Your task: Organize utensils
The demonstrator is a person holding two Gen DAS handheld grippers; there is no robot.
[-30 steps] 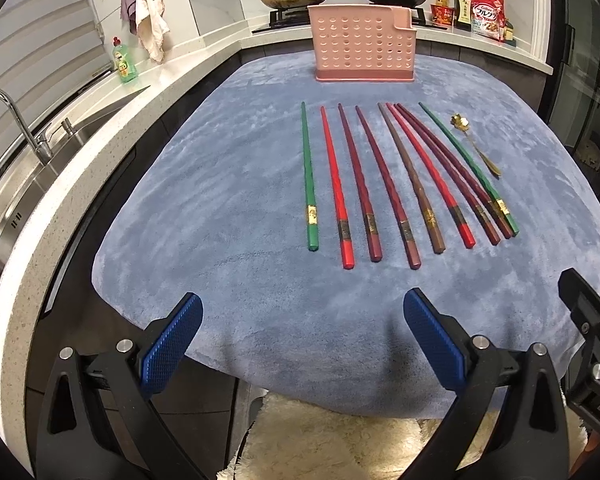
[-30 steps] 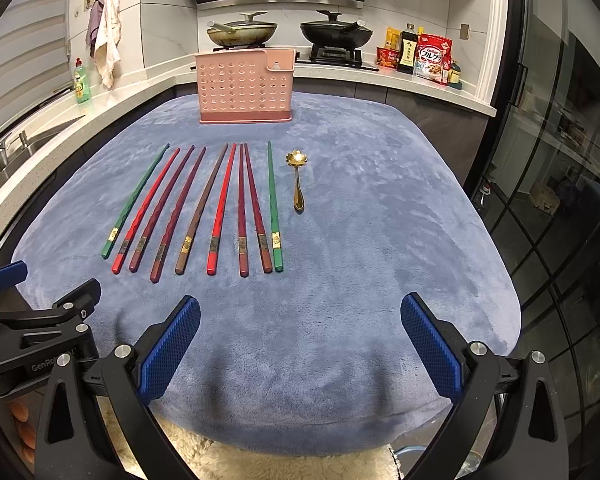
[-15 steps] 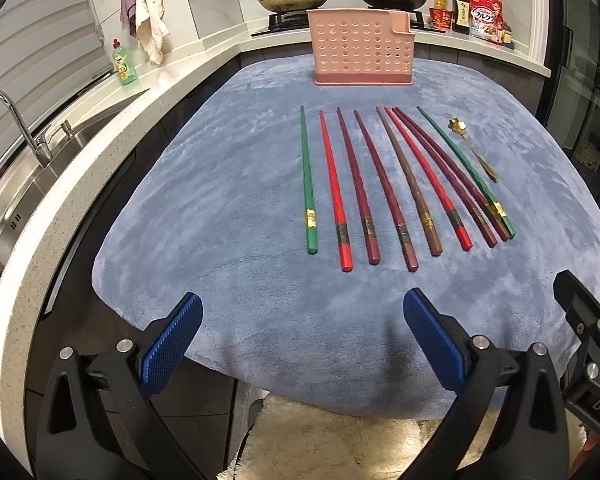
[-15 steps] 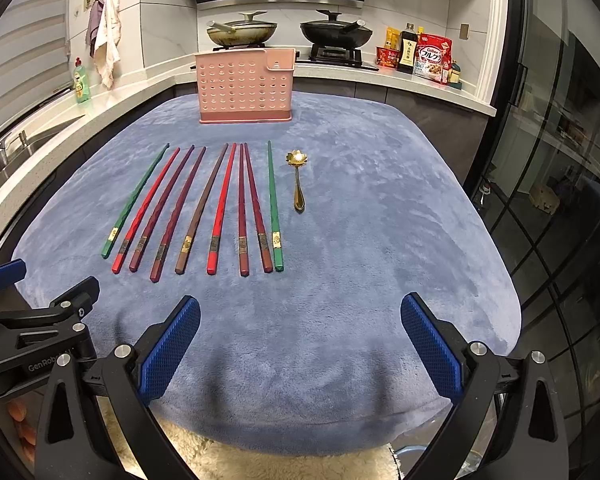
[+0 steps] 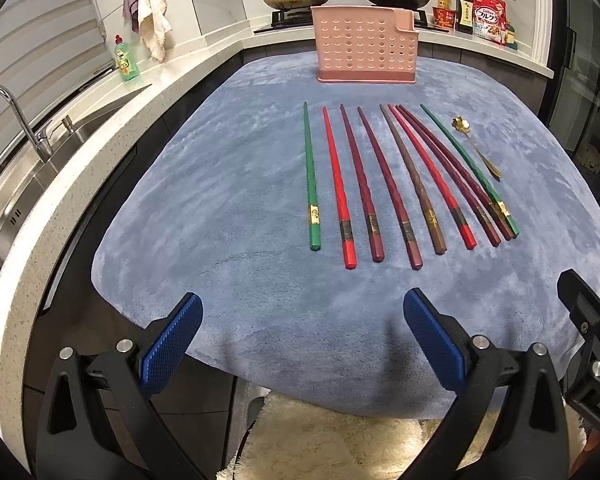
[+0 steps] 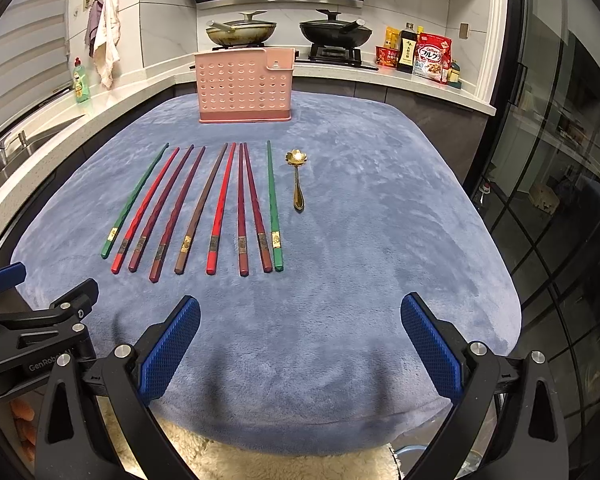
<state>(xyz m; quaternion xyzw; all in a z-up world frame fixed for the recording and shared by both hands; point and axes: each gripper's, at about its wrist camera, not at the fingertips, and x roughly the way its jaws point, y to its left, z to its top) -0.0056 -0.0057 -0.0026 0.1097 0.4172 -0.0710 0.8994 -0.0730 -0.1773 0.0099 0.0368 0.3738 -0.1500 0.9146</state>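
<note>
Several chopsticks, green, red, maroon and brown, lie side by side on the blue mat [image 5: 220, 200] [image 6: 380, 260]; the leftmost is green [image 5: 311, 176] [image 6: 134, 200]. A gold spoon [image 5: 476, 148] [image 6: 297, 178] lies to their right. A pink perforated utensil holder [image 5: 366, 50] [image 6: 244, 86] stands upright at the mat's far end. My left gripper [image 5: 302, 344] is open and empty over the mat's near edge. My right gripper [image 6: 300, 344] is open and empty, also at the near edge. Each gripper shows at the side of the other's view.
A sink [image 5: 16, 184] with a tap lies along the left counter, with a green soap bottle [image 5: 125, 60]. Two pans [image 6: 284, 32] sit on the stove behind the holder. Food packets [image 6: 424, 58] stand at the back right. A glass door [image 6: 560, 160] is on the right.
Both grippers have stayed open and nearly still. The left wrist view has drifted slightly, so the chopsticks sit a little lower in it.
</note>
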